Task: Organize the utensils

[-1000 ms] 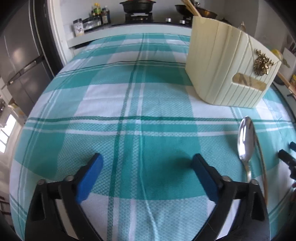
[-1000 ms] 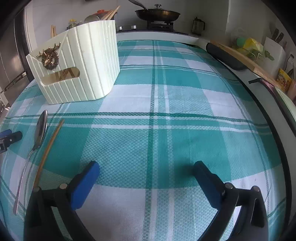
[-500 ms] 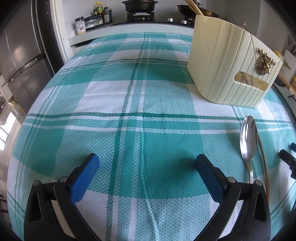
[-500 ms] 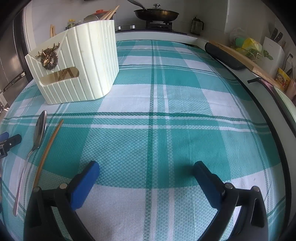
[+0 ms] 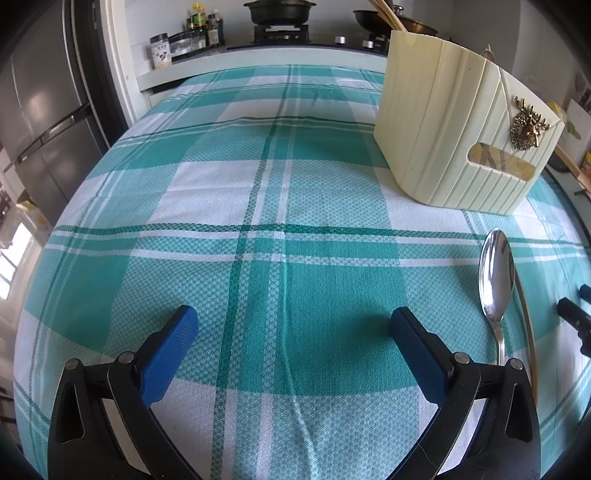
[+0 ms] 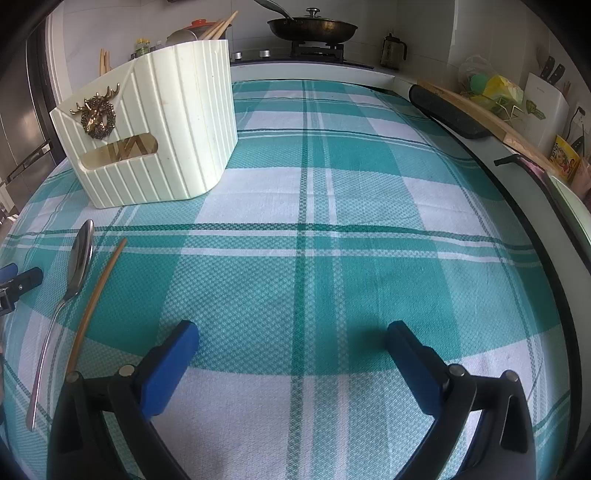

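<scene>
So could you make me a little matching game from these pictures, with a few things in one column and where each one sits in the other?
Things:
1. spoon
2. single chopstick
3. cream holder
4. frying pan

Places:
A. on the stove at the back
B. standing on the cloth, chopsticks poking out of its top
C. flat on the cloth, right of the spoon in the right camera's view
D. flat on the cloth, bowl end pointing toward the holder

Pairs: 1-D, 2-C, 3-B, 4-A
</scene>
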